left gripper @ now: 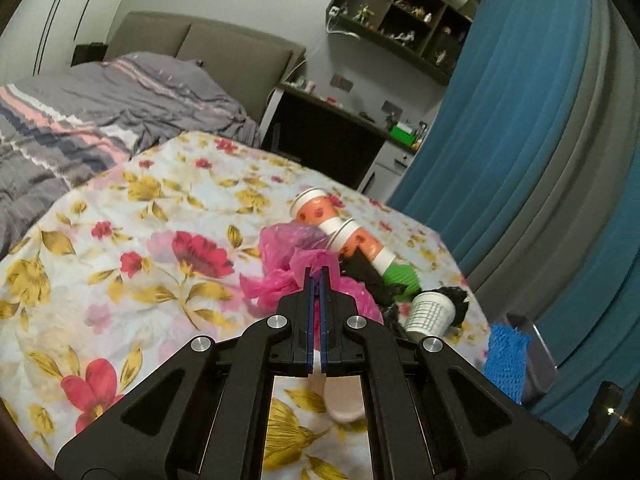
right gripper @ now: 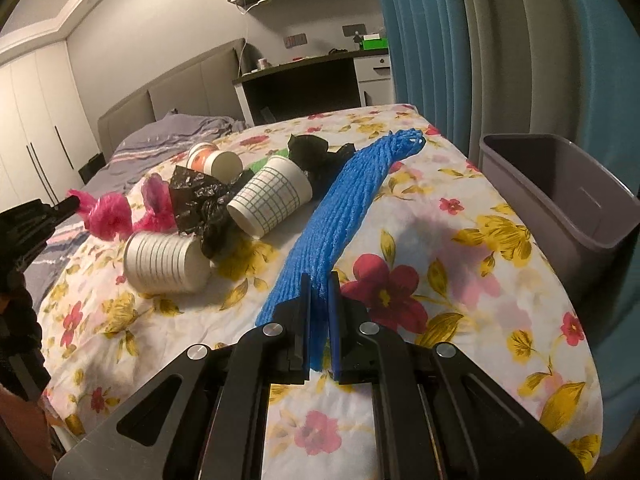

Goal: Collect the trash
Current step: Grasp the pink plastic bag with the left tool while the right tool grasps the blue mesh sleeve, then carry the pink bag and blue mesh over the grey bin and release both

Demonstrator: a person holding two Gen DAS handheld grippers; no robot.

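The blue foam net (left gripper: 506,360) hides part of the grey bin (left gripper: 538,354) in the left wrist view. Shelf figurines (left gripper: 404,12) are too small to identify. The left gripper (right gripper: 74,201) is cut off by the right view's edge.

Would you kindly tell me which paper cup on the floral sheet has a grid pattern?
The white paper cup printed with a green grid, lying beside the blue foam net; the others show horizontal stripes or orange print.

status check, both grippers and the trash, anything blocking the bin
Left gripper shut on pink plastic bag. Right gripper shut on blue foam net. Cups and black bag lie on the bed. Grey bin open, nothing blocking.
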